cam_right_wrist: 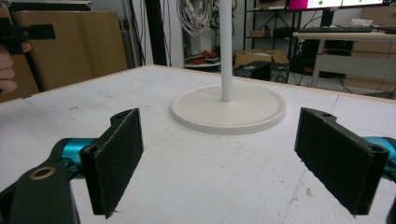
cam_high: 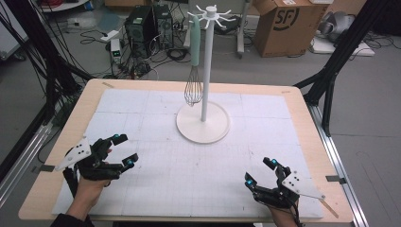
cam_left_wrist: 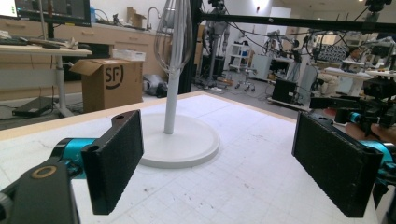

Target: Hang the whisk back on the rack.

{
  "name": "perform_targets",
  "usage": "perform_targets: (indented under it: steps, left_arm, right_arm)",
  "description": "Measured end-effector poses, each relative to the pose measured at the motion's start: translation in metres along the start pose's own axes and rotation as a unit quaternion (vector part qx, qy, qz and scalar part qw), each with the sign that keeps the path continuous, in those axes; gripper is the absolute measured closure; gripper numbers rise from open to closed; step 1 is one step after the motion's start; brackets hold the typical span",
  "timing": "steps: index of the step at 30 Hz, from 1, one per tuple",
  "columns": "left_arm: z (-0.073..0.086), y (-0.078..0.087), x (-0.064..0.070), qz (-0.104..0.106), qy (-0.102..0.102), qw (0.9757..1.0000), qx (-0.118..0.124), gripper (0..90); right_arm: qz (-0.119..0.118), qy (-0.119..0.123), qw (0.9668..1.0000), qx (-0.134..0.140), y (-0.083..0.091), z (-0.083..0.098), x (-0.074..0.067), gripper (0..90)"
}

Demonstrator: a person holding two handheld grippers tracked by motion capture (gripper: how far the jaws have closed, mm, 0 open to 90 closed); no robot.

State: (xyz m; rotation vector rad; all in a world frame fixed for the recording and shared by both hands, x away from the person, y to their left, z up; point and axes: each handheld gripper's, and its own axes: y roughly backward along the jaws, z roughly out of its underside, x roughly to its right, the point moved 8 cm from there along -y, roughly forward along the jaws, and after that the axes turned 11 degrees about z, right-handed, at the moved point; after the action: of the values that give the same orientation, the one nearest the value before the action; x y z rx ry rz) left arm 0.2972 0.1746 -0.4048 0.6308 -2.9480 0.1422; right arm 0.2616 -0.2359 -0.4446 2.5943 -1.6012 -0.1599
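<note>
Hanging whisk [cam_high: 193, 90] on stand [cam_high: 204, 124], far beyond both empty, spread grippers

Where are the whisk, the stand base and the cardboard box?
whisk [cam_high: 193, 90], high view, on the wire head.
stand base [cam_high: 189, 126], high view, on the bare left part of the round foot.
cardboard box [cam_high: 285, 26], high view, on its printed front face.
</note>
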Motion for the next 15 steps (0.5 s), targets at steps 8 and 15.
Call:
perform_targets:
  steps: [8,15]
  left_arm:
    - [0.006,0.000,0.020,0.010,0.004,0.9998,0.018,16.7]
    - [0.016,0.001,0.032,0.005,0.000,0.9995,0.032,14.7]
  right_arm:
    - [0.000,0.001,1.0000,0.002,0.000,-0.001,0.000,14.5]
    - [-0.002,-0.001,1.0000,0.002,0.001,-0.002,-0.001,14.6]
